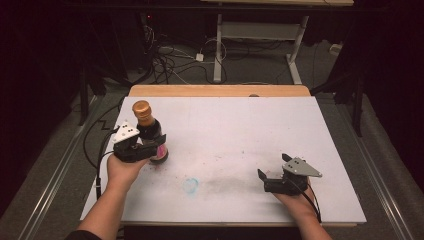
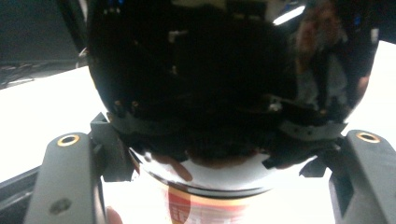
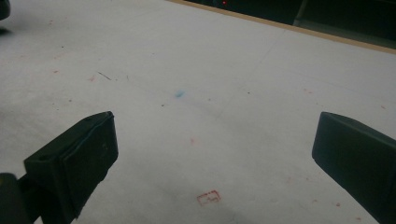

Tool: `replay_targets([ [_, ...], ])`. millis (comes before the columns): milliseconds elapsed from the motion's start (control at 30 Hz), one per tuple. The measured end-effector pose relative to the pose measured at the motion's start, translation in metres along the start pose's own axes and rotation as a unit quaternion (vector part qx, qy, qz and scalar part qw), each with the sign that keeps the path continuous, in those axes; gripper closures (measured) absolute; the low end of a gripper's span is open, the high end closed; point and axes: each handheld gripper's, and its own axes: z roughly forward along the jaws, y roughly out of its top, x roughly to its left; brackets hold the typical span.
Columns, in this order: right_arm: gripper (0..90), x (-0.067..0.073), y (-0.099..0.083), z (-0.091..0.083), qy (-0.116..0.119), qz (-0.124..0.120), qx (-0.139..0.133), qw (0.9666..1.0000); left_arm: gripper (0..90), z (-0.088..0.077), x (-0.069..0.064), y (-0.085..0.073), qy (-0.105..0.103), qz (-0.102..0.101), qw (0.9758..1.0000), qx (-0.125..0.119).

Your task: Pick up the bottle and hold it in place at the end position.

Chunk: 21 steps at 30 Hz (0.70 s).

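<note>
A dark bottle with a gold cap stands upright near the left edge of the white worktop. The left gripper is clamped around its lower body, a jaw on either side; in the left gripper view its glossy dark glass sits above a pale label. Well apart to the right, the right gripper rests low over the worktop, jaws spread wide and holding nothing. A faint blue smudge marks the surface between them.
</note>
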Motion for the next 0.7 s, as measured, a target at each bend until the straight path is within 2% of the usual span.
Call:
replay_targets([
  [133,0.9,0.0,0.0,0.0,0.0,0.0,-0.001,1.0,29.0,0.018,-0.014,-0.003,-0.017,0.002,0.9998,0.006],
  [167,0.9,0.0,0.0,0.0,0.0,0.0,-0.001,1.0,29.0,0.018,-0.014,-0.003,-0.017,0.002,0.9998,0.006],
  [200,0.9,0.0,0.0,0.0,0.0,0.0,-0.001,1.0,29.0,0.025,-0.021,-0.005,-0.024,0.004,0.9997,0.008],
  [267,0.9,0.0,0.0,0.0,0.0,-0.001,-0.001,1.0,29.0,0.029,-0.023,-0.006,-0.028,0.005,0.9995,0.01],
  [367,0.9,0.0,0.0,-0.001,0.001,-0.001,-0.001,1.0,29.0,0.044,-0.036,-0.012,-0.044,0.003,0.999,0.01],
  [400,0.9,0.0,0.0,-0.001,0.001,-0.001,-0.001,1.0,29.0,0.044,-0.036,-0.012,-0.044,0.003,0.999,0.01],
  [433,0.9,0.0,0.0,-0.001,0.0,0.0,-0.001,1.0,29.0,0.051,-0.042,-0.015,-0.053,0.002,0.9985,0.015],
  [600,0.9,0.0,0.0,-0.001,0.001,-0.001,-0.003,1.0,29.0,0.065,-0.055,-0.021,-0.07,0.001,0.9973,0.022],
  [700,0.9,0.0,0.0,-0.001,0.001,0.0,-0.004,1.0,29.0,0.08,-0.065,-0.027,-0.088,-0.005,0.9957,0.028],
])
